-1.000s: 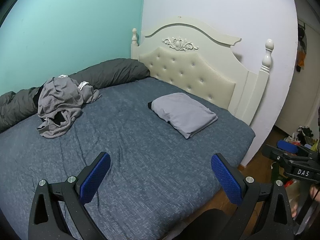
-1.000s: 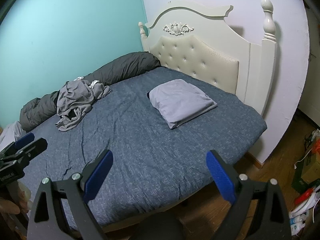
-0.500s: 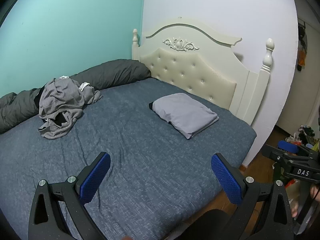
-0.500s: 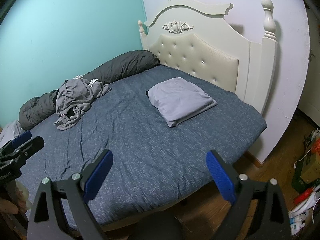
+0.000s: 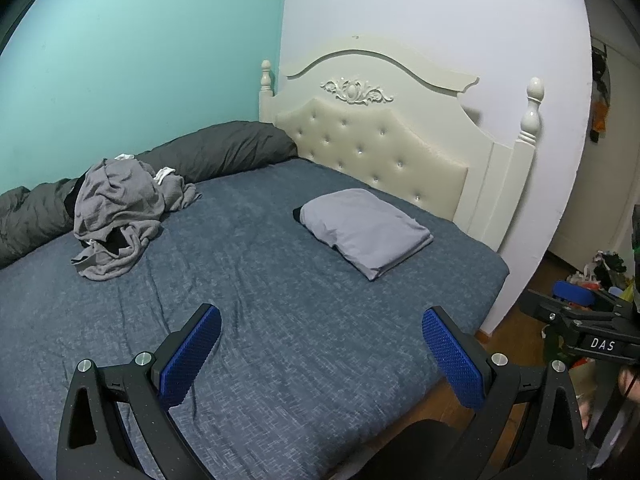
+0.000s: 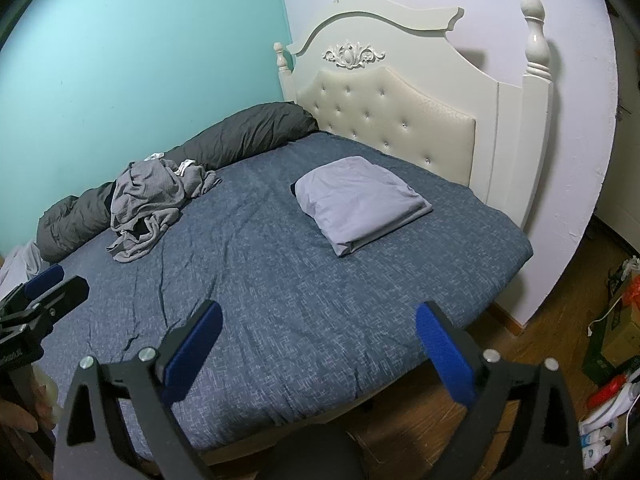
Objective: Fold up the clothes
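Blue-grey bedding point(image 5: 304, 320) covers the whole bed, smooth and bare across the middle, which I take to be the working surface kept free for folding. Behind it stands a cream headboard point(image 5: 380, 136) with tufted padding, and along the teal wall a dark grey rolled duvet point(image 5: 224, 152) is pushed back, likely to be out of the way. Near the headboard sits a lavender folded stack point(image 6: 360, 200), squared off and set apart, which looks like finished work parked at the far side. The crumpled grey clothes point(image 5: 120, 216) lie heaped against the duvet at the left of the bed, well apart from both tools, not yet touched.

Both tools hover over the near edge of the bed. The left gripper point(image 5: 320, 356) has its blue pads spread wide with nothing between them; the right gripper point(image 6: 318, 350) is likewise spread and empty. Neither reaches the heap, so I judge a pickup has yet to begin.

Only one piece of writing reads clearly: "DAS" in white on the right tool's black body, seen from the left camera.
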`<state>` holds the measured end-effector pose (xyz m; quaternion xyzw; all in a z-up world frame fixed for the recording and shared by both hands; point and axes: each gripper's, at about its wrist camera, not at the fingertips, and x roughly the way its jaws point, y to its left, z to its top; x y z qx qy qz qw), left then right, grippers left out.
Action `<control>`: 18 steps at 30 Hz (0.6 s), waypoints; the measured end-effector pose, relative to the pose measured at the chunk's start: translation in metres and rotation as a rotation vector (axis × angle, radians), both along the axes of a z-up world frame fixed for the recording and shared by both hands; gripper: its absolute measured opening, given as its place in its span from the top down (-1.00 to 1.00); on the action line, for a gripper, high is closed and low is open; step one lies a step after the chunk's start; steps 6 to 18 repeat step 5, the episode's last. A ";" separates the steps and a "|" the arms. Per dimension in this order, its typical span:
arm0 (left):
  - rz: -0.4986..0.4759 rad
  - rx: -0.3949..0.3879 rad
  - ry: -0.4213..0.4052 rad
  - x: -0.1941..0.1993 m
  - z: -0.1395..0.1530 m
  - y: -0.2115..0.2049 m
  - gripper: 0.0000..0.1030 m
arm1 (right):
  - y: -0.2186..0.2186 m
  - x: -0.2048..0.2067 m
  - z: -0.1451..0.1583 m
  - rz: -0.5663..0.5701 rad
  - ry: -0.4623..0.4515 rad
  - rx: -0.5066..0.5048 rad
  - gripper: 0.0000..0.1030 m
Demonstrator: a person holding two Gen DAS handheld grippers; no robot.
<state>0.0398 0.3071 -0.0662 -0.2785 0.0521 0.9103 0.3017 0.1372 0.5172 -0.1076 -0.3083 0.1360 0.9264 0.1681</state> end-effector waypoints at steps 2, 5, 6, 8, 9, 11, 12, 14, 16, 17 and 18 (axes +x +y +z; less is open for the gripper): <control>-0.003 0.002 0.003 0.001 0.000 0.000 -0.99 | 0.001 -0.001 -0.001 -0.005 -0.006 0.000 -0.98; 0.000 0.002 -0.003 -0.001 0.000 0.000 -0.99 | 0.001 -0.002 -0.001 -0.002 -0.007 -0.003 -0.99; 0.000 0.002 -0.003 -0.001 0.000 0.000 -0.99 | 0.001 -0.002 -0.001 -0.002 -0.007 -0.003 -0.99; 0.000 0.002 -0.003 -0.001 0.000 0.000 -0.99 | 0.001 -0.002 -0.001 -0.002 -0.007 -0.003 -0.99; 0.000 0.002 -0.003 -0.001 0.000 0.000 -0.99 | 0.001 -0.002 -0.001 -0.002 -0.007 -0.003 -0.99; 0.000 0.002 -0.003 -0.001 0.000 0.000 -0.99 | 0.001 -0.002 -0.001 -0.002 -0.007 -0.003 -0.99; 0.000 0.002 -0.003 -0.001 0.000 0.000 -0.99 | 0.001 -0.002 -0.001 -0.002 -0.007 -0.003 -0.99; 0.000 0.002 -0.003 -0.001 0.000 0.000 -0.99 | 0.001 -0.002 -0.001 -0.002 -0.007 -0.003 -0.99; 0.000 0.002 -0.003 -0.001 0.000 0.000 -0.99 | 0.001 -0.002 -0.001 -0.002 -0.007 -0.003 -0.99; 0.000 0.002 -0.003 -0.001 0.000 0.000 -0.99 | 0.001 -0.002 -0.001 -0.002 -0.007 -0.003 -0.99; 0.000 0.002 -0.003 -0.001 0.000 0.000 -0.99 | 0.001 -0.002 -0.001 -0.002 -0.007 -0.003 -0.99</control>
